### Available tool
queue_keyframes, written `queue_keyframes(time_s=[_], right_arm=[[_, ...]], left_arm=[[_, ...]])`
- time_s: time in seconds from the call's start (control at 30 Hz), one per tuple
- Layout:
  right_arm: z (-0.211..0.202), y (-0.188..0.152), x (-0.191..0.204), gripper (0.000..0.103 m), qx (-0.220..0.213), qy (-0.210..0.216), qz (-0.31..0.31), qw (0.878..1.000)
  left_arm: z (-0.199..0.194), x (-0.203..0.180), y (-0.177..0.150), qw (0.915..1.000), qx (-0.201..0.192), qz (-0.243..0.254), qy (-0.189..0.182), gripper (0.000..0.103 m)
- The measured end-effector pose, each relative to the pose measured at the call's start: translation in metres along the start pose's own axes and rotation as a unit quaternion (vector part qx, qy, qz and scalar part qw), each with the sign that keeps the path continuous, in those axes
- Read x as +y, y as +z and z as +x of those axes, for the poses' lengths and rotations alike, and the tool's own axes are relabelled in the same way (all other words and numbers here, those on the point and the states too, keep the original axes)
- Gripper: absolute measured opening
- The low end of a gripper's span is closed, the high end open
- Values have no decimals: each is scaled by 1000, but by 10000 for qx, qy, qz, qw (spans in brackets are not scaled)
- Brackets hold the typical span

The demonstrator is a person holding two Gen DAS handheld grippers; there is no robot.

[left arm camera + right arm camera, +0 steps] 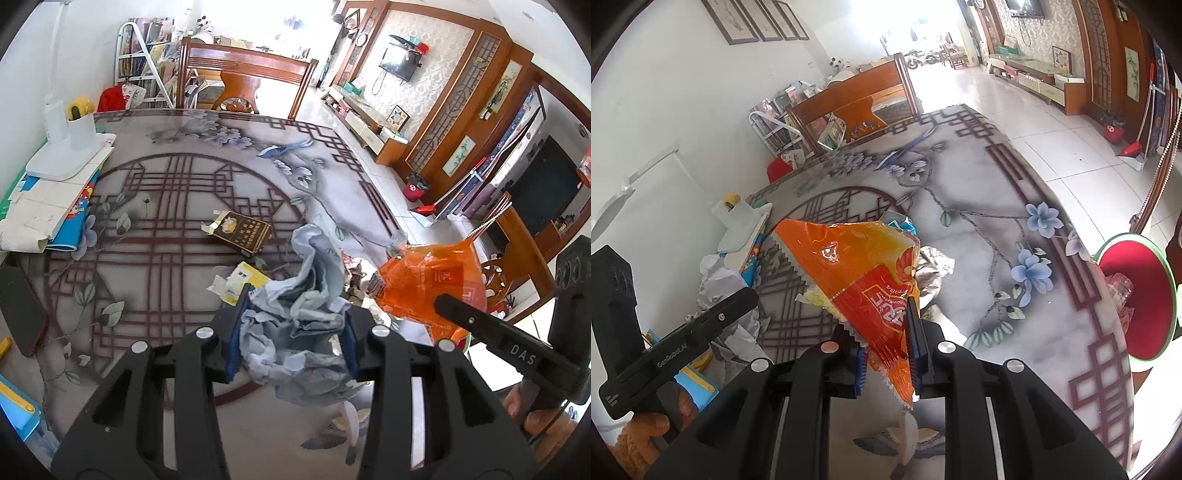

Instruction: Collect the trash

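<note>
Trash (303,306) over patterned dining table (177,206)

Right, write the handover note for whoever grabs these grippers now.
Left gripper: shut on crumpled blue-grey paper, lifted over the table.
Right gripper: shut on orange snack wrapper, also held above the table.
Red bin sits at the table's right edge, something already inside.
Left on the table: dark cigarette box, yellow packet, a banana peel near the front edge.
Next, probably: drop both items in the bin, then fetch the rest.
</note>
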State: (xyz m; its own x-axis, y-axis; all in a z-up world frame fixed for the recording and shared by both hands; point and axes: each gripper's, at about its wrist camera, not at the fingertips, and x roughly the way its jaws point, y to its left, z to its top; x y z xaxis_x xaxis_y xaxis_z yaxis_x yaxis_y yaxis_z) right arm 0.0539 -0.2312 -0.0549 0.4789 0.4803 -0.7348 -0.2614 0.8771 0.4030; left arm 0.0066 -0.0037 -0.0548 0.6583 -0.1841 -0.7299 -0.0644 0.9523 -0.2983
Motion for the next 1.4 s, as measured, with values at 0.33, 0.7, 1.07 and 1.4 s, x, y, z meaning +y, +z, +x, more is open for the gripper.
queue_keyframes(time_s=[0.33,0.7,1.07,1.4], right_arm=[[-14,-2,-30,17,-73,-88,219,9997],[-38,0,-76,17,-147,-117,368,9991],[-67,8,-128,17,-201,-33,333,9992],[-102,7,-196,18,-337,-101,555,9978]], left_arm=[[9,-27,-2,9998,72,170,-70,40],[23,-79,-7,9993,124,321,-121,40],[35,-139,-12,9993,63,347,-90,40],[59,-218,-25,9981,192,537,-234,40]])
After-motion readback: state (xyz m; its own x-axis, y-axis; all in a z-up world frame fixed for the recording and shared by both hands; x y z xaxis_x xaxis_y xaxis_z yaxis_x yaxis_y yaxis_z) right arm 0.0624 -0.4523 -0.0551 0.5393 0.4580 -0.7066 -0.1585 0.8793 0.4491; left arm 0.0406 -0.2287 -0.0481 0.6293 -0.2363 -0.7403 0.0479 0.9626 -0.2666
